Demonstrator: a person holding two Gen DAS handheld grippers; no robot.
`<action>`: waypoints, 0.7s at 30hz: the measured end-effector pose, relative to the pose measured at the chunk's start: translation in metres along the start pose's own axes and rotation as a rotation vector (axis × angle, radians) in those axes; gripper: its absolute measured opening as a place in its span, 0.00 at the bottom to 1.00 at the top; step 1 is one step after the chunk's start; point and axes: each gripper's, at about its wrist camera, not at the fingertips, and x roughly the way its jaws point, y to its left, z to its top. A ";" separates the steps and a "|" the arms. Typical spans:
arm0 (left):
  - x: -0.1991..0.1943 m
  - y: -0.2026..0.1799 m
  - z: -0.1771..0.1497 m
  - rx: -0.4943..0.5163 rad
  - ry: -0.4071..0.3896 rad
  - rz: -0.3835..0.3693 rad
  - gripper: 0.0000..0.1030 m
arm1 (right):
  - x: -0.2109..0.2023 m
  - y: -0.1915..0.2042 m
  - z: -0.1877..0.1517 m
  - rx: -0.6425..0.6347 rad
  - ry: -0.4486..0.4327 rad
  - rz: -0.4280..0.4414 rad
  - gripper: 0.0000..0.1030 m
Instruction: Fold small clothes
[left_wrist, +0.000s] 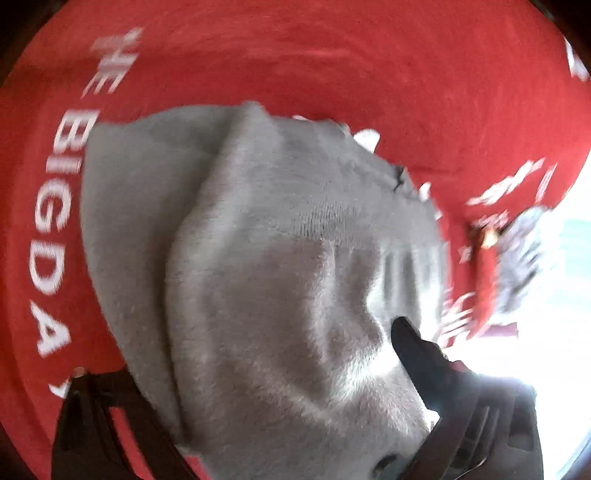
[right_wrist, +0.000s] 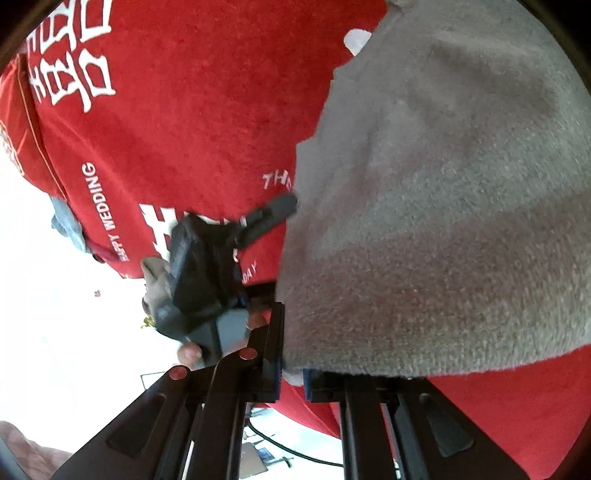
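One grey garment (right_wrist: 443, 203) pinched in right claw (right_wrist: 291, 373), draped over left claw (left_wrist: 258, 387)

Grey fleece garment (left_wrist: 280, 266) hides the left gripper's (left_wrist: 236, 373) fingertips; red printed cloth (left_wrist: 369, 66) runs off the frame's top, its lettering motion-blurred at right.

White lettering is printed on the red cloth (left_wrist: 332, 55): "THE BIG DAY" is read along its left side in the left wrist view; "HAPPY WEDDING" and large Chinese characters are seen in the right wrist view.
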 end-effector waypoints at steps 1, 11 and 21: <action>0.005 -0.006 0.001 0.026 0.007 0.042 0.59 | 0.002 0.000 -0.002 -0.013 0.015 -0.024 0.08; 0.008 -0.017 -0.005 0.063 -0.017 0.226 0.51 | -0.013 0.004 -0.013 -0.234 0.208 -0.435 0.40; 0.015 -0.022 -0.001 0.047 -0.062 0.334 0.57 | -0.064 0.000 0.049 -0.238 -0.008 -0.581 0.11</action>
